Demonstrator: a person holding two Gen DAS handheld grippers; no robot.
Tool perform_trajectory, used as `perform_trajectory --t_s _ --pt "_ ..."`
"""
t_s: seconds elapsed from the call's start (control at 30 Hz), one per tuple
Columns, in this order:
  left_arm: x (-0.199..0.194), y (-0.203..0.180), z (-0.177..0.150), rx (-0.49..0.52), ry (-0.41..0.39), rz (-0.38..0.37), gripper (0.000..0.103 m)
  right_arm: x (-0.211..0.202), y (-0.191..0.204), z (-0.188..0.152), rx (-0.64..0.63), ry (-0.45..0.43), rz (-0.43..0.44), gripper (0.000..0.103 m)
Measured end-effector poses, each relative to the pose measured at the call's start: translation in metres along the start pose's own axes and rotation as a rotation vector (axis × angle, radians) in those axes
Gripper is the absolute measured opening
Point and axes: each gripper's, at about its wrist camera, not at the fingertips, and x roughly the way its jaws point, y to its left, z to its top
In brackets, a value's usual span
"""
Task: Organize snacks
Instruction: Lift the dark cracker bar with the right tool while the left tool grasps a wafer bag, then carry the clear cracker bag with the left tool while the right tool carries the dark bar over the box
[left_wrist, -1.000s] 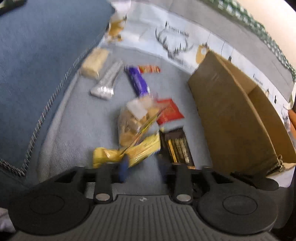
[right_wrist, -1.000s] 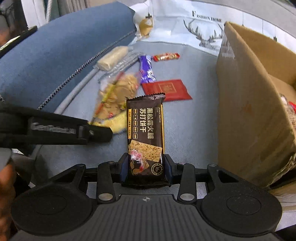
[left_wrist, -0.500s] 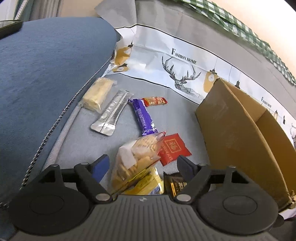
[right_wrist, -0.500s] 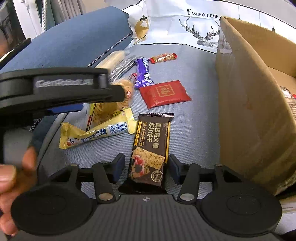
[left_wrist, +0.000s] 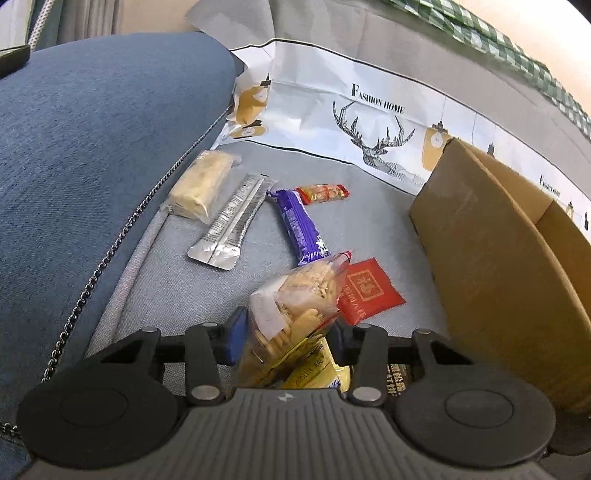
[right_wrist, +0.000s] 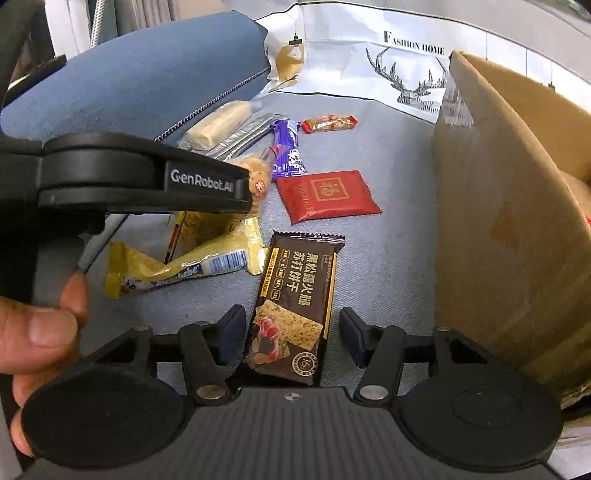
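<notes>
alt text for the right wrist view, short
The right gripper, jaws closing but not yet touching, straddles a dark cracker packet lying on grey fabric. To its left the left gripper reaches over a clear bag of crackers and a yellow wrapper; a cardboard box stands on the right.

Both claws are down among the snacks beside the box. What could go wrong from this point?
The left claw is closing on the clear cracker bag, which could crush the crackers or catch the yellow wrapper beneath. The right claw is closing around the dark cracker packet, not yet pressing it, and may grip unevenly.
</notes>
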Motion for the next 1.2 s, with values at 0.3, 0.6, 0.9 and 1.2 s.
perform_trajectory --t_s 0.3,0.6,0.9,1.2 --pt "-0.020 -0.002 0.005 -0.009 -0.093 -0.039 0.047 -0.015 -0.001 0.001 -0.015 -0.084 -0.028 0.041" --pt "-0.002 0.005 0.001 -0.037 0.022 0.007 0.047 -0.002 0.001 -0.001 -0.022 -0.008 -0.022 0.041" --pt "-0.001 0.005 0.001 -0.042 0.026 0.000 0.047 0.000 0.003 -0.002 -0.021 -0.010 -0.026 0.041" --pt "-0.007 0.007 0.002 -0.053 0.015 -0.020 0.047 -0.003 0.005 -0.002 -0.025 -0.021 -0.034 0.041"
